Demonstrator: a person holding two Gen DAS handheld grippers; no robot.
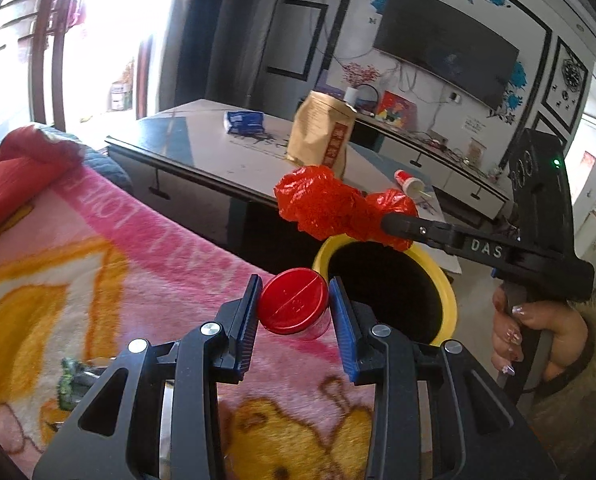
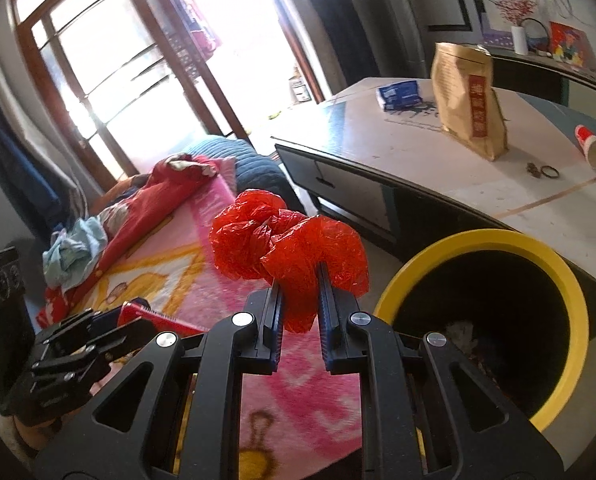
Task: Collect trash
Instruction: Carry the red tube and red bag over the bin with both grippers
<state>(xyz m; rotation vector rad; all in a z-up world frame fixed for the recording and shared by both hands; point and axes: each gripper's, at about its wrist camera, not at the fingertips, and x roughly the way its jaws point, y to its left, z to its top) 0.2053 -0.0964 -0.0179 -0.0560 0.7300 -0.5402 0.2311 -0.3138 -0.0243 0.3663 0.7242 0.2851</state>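
My left gripper [image 1: 294, 300] is shut on a small clear jar with a red lid [image 1: 293, 307], held above the pink blanket just left of the yellow-rimmed bin [image 1: 450, 292]. My right gripper [image 2: 300, 292] is shut on a crumpled red plastic bag [image 2: 285, 244]; in the left wrist view the bag [image 1: 330, 208] hangs over the bin's far rim. The bin [image 2: 576, 300] stands to the right in the right wrist view, with some trash inside. The left gripper [image 2: 137, 320] also shows at lower left there, the red lid seen edge-on.
A pink and yellow blanket [image 1: 97, 260] covers the sofa, with clothes [image 2: 73, 252] piled on it. The low table [image 2: 378, 148] behind the bin holds a brown paper bag [image 2: 468, 100], a blue packet [image 2: 398, 94] and a tipped red-and-white cup [image 2: 590, 142].
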